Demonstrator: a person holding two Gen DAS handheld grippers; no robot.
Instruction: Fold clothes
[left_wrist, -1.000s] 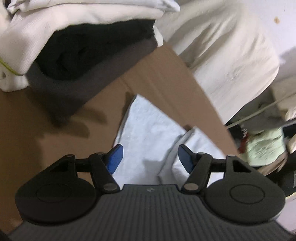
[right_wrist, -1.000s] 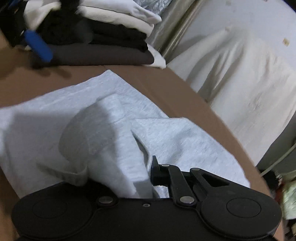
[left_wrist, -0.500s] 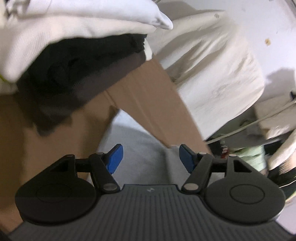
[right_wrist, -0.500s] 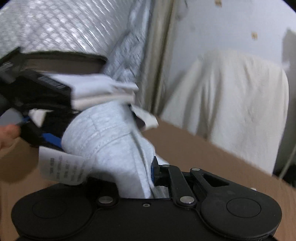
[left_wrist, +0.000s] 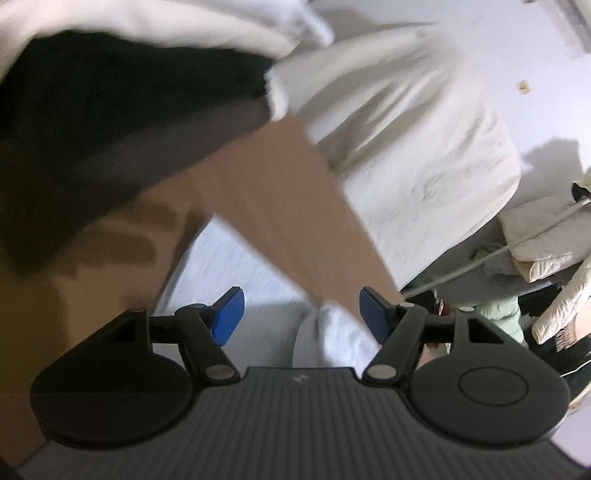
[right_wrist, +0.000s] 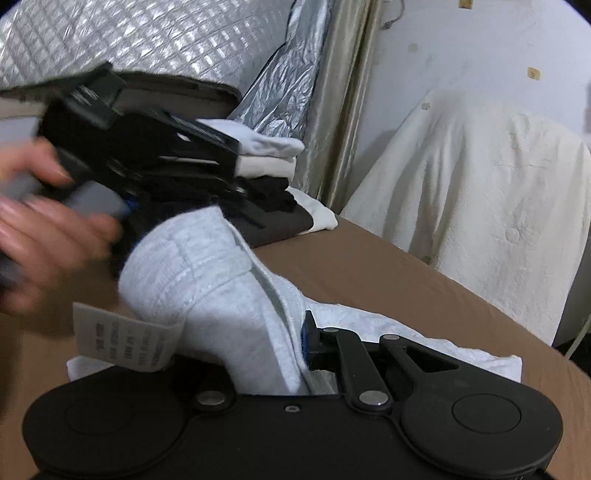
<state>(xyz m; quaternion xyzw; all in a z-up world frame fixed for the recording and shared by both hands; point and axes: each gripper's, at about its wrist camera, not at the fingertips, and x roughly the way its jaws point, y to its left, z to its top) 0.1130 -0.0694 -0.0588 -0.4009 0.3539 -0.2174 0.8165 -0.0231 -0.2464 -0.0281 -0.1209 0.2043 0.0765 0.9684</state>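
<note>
1. A stack of folded clothes (right_wrist: 266, 173), white pieces on top and dark ones beneath, is sitting at the far end of the brown table (right_wrist: 388, 269), so a good part of the job looks done already.
2. The piece in hand is a light grey garment (right_wrist: 207, 280). Most of it is lying flat on the table, and one bunched end, with a white care label (right_wrist: 122, 341) dangling from it, is being held up off the surface.
3. The right gripper (right_wrist: 295, 350) is clamping that raised end; the cloth is wedged tight between its jaws.
4. The left gripper (left_wrist: 297, 312) is hovering with its blue pads (left_wrist: 229, 314) apart and nothing gripped. A fold of the grey garment (left_wrist: 332, 332) is lying below and between them, not pinched.
5. From the right side I can see a hand (right_wrist: 40, 236) carrying that left gripper close to the lifted cloth, blurred.
6. To my eye this garment is only starting its fold: the raised end is not yet laid over, and no neat rectangle is showing. After that it would still need to join the stack.
</note>
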